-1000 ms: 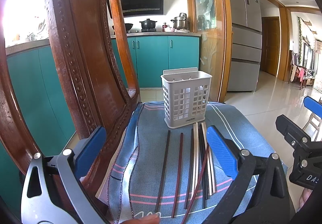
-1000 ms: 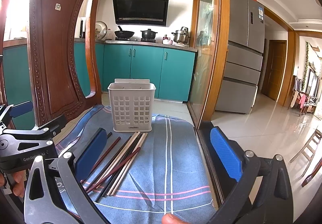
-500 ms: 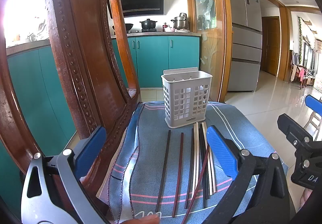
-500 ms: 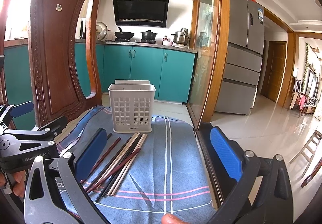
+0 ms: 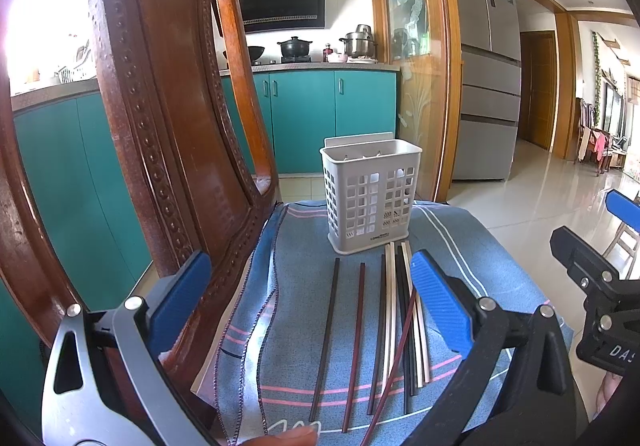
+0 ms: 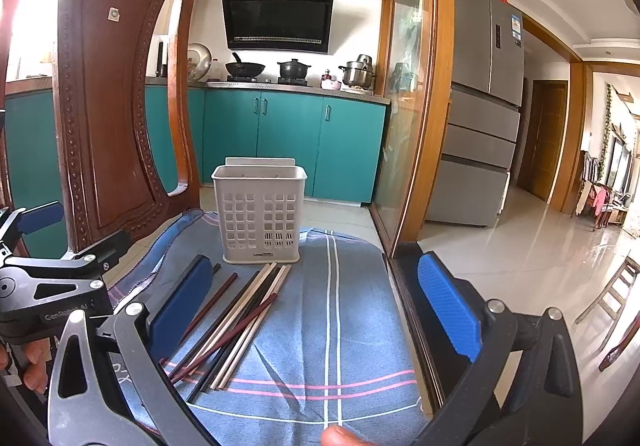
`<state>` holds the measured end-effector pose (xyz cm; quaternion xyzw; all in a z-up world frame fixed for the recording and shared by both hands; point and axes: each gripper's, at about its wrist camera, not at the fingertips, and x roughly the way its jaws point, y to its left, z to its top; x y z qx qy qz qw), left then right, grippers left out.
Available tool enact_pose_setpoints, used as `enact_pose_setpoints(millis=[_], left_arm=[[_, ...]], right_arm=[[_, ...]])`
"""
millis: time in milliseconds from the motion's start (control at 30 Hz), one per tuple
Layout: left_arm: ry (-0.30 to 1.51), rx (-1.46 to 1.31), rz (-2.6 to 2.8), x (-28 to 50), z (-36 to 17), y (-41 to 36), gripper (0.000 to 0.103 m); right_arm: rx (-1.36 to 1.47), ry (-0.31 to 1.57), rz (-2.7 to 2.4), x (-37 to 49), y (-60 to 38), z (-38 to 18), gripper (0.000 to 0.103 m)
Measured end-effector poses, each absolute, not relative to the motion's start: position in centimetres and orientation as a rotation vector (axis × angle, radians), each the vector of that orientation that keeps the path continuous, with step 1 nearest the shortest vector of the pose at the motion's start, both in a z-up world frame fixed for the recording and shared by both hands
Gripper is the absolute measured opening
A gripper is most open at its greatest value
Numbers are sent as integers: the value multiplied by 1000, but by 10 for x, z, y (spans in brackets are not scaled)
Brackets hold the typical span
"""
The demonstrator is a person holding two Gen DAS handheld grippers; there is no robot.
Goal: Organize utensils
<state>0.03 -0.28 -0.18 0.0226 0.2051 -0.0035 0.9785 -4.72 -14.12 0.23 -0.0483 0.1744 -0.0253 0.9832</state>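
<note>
Nothing of the sorting appears to be done yet. The white plastic holder [image 5: 371, 197] stands upright at the far end of the blue striped cloth [image 5: 280, 326], and no sticks can be seen rising above its rim. All the chopsticks [image 5: 394, 326] are laid flat on the cloth just in front of it, their far tips close to its base. The whole job is therefore judged to remain: each stick has to be lifted and dropped upright into the holder.

The left claw [image 5: 316, 306] is held spread wide above the near end of the sticks, nothing between its blue pads. The right claw [image 6: 316, 306] is likewise spread and empty.

The holder is a rigid, boxy basket with square perforations in its walls. The sticks are thin, straight and smooth; some are dark brown or black, some reddish, some cream. One reddish stick is laid slanted across the bundled ones. The cloth is woven and slightly rumpled, with pink and white stripes. A carved wooden chair back [image 5: 168, 125] is seen at the left.
</note>
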Motion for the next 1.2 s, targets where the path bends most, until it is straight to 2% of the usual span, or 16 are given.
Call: enact_pose_setpoints(millis=[233, 300, 433, 533, 667, 700, 733, 767, 833, 900, 1000, 1200], left_arm=[[449, 66, 3, 5, -8, -7, 99], [512, 101, 40, 15, -17, -11, 99], [631, 129, 31, 33, -37, -16, 99], [705, 139, -16, 44, -52, -25, 99], [784, 170, -91, 59, -73, -48, 99], [810, 174, -110, 67, -80, -54, 97], [828, 179, -123, 73, -84, -57, 88], [852, 180, -141, 81, -89, -60, 80], [942, 144, -192, 106, -97, -59, 51], [996, 84, -225, 125, -101, -50, 41], [1027, 58, -189, 158, -104, -32, 35], [1073, 1, -190, 190, -122, -19, 31]], right_arm=[[-92, 385, -74, -37, -147, -4, 100], [-107, 414, -95, -28, -149, -9, 100], [-203, 571, -163, 9, -157, -28, 100], [-160, 720, -125, 42, -175, -46, 100], [-96, 795, -91, 64, -193, -64, 100], [-73, 806, -70, 67, -197, -67, 95], [-60, 822, -54, 70, -197, -71, 92], [-47, 840, -30, 73, -198, -75, 85], [-30, 867, 2, 77, -198, -79, 73], [-8, 886, 35, 83, -199, -82, 56], [50, 913, 86, 93, -203, -83, 45], [122, 952, 167, 138, -194, -87, 38]])
